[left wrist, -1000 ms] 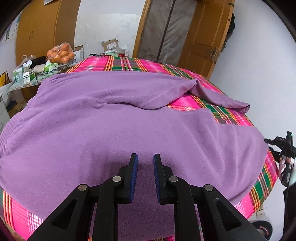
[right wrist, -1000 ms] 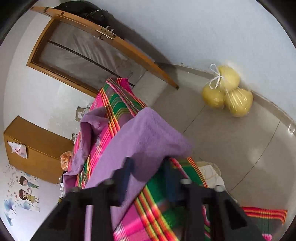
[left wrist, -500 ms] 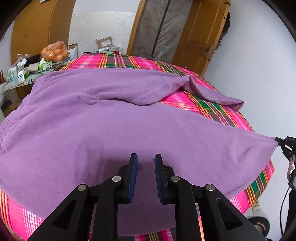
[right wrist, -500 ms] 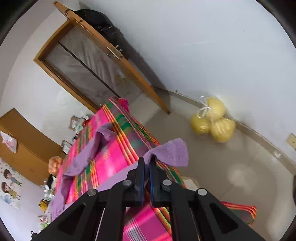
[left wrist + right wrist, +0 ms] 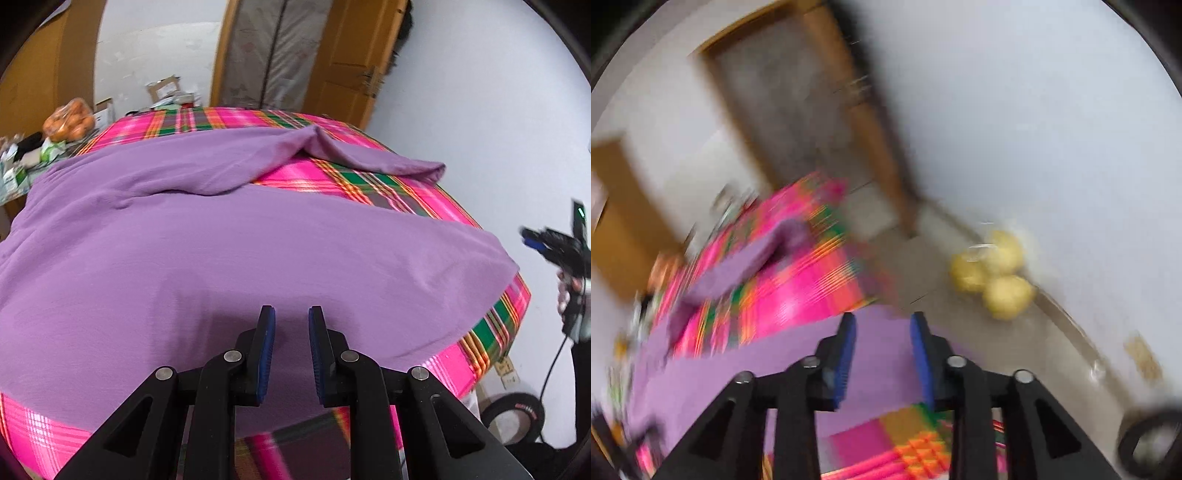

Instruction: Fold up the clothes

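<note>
Both claws stand spread with nothing between their blue pads: the left gripper (image 5: pixel 289 314) hovers over the near part of the purple garment (image 5: pixel 229 266), and the right gripper (image 5: pixel 882 319) hangs above the garment's right end (image 5: pixel 798 365), where the right wrist view is heavily motion-blurred. Largest in the scene is the bed with a pink, green and orange plaid cover (image 5: pixel 373 184), which fills the middle of the left wrist view; the cover shows bare at the far edge, in a wedge right of centre, and along the near and right borders. Spread over most of it lies the purple garment, its broad body reaching from the left edge to the right corner of the bed, mostly flat with soft creases. A long sleeve (image 5: pixel 369 155) runs along the far side, bends at a raised fold, and ends in a cuff near the bed's far right edge. Beyond the bed stand a wooden door (image 5: pixel 351 62) and a wardrobe with a translucent front (image 5: pixel 269 55). At far left a cluttered side table (image 5: pixel 18 166) carries a bag of oranges (image 5: pixel 68 118) and small boxes. On the floor right of the bed, against the white wall, sits a clear bag of yellow round fruit (image 5: pixel 995 275). Seen from the left wrist, the right gripper appears at the right edge (image 5: pixel 532 242), clear of the cloth, held by a hand (image 5: pixel 570 291).
</note>
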A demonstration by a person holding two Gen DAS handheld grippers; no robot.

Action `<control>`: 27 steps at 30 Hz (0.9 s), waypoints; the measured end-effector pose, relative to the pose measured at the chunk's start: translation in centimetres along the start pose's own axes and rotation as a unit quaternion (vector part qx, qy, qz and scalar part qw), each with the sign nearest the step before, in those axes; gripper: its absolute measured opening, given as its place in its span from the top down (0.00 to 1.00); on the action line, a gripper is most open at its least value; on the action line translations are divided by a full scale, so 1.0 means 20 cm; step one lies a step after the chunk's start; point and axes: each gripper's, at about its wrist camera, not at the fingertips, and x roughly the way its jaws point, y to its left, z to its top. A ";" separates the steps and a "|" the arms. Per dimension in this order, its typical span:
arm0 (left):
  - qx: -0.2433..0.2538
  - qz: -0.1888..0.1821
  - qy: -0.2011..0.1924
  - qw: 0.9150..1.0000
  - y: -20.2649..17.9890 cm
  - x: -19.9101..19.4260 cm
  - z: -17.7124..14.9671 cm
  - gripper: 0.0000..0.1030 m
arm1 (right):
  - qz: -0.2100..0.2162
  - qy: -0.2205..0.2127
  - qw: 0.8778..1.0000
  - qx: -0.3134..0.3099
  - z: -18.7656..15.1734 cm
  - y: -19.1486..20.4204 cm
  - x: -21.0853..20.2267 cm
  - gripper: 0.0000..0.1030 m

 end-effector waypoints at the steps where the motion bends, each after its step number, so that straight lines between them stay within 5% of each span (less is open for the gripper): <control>1: 0.004 -0.001 0.001 1.000 -0.02 0.00 0.00 0.81 | 0.007 0.012 1.000 -0.028 0.01 0.06 0.05 0.62; 5: 0.009 -0.001 0.005 1.000 -0.04 0.01 -0.01 0.81 | -0.029 0.025 0.996 -0.080 0.09 0.09 0.22 0.59; 9: 0.002 0.000 0.010 1.000 -0.02 0.04 -0.01 0.81 | -0.009 0.103 0.994 -0.031 0.14 -0.06 0.40 0.59; 11: 0.001 -0.001 0.009 1.000 -0.02 0.04 0.00 0.81 | 0.034 0.116 0.993 0.000 0.14 -0.11 0.42 0.77; 15: 0.005 0.000 0.007 1.000 -0.03 0.05 0.00 0.81 | 0.020 0.084 0.996 -0.029 0.15 -0.06 0.38 0.93; 19: 0.006 -0.006 0.005 1.000 -0.02 0.04 -0.01 0.81 | 0.035 0.047 0.998 -0.001 0.21 -0.10 0.32 0.91; 23: 0.006 -0.016 0.003 1.000 -0.02 0.01 -0.05 0.81 | -0.027 0.026 0.999 -0.034 0.18 -0.03 0.26 0.82; 27: 0.006 -0.026 0.001 1.000 -0.02 -0.02 -0.09 0.81 | 0.038 -0.018 0.994 -0.097 0.03 0.21 0.11 0.68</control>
